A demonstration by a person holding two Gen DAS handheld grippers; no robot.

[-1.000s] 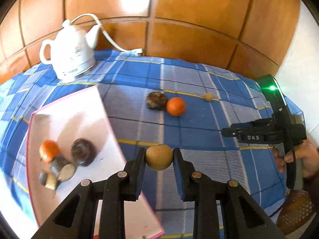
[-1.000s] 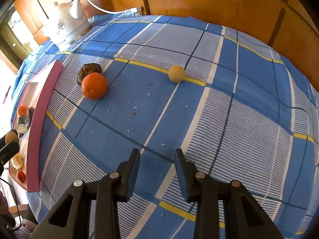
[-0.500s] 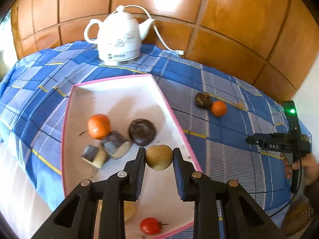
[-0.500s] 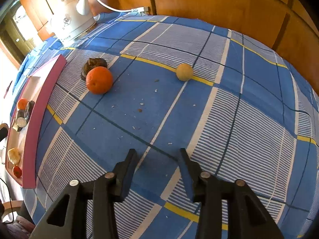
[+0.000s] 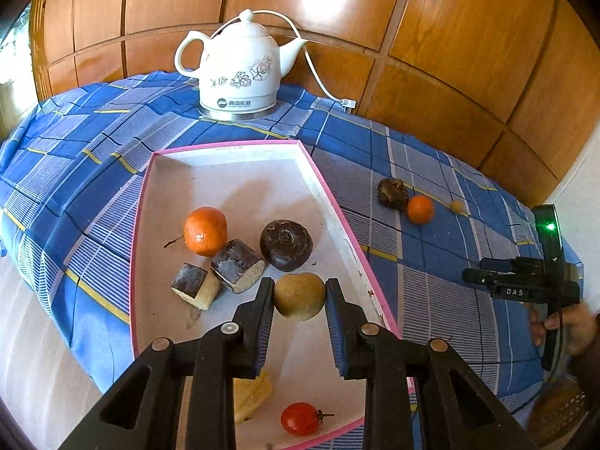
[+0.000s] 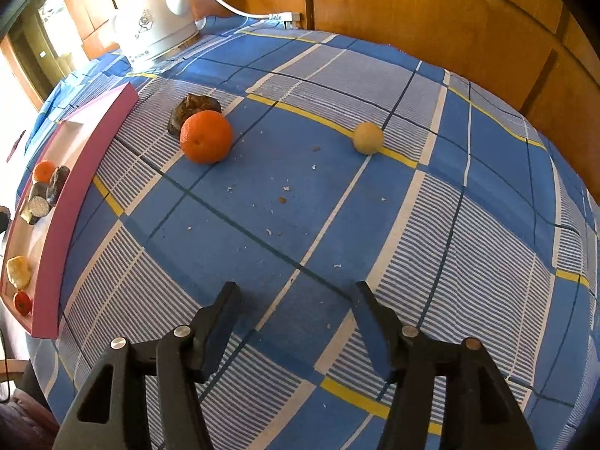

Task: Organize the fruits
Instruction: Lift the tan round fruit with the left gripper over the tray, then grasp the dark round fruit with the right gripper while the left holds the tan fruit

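Left tongs (image 5: 299, 300): I grip a round tan-brown fruit (image 5: 299, 295) over the pink-rimmed white tray (image 5: 240, 187).
Right tongs (image 6: 296, 302): mine, empty, jaws opening.

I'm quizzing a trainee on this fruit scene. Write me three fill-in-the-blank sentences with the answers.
1. The left hand-held gripper is shut on a tan fruit above the pink-rimmed ____.
2. On the cloth, the orange touches a ____ fruit.
3. The white ____ stands by the wooden wall.

Missing words: tray; dark; kettle
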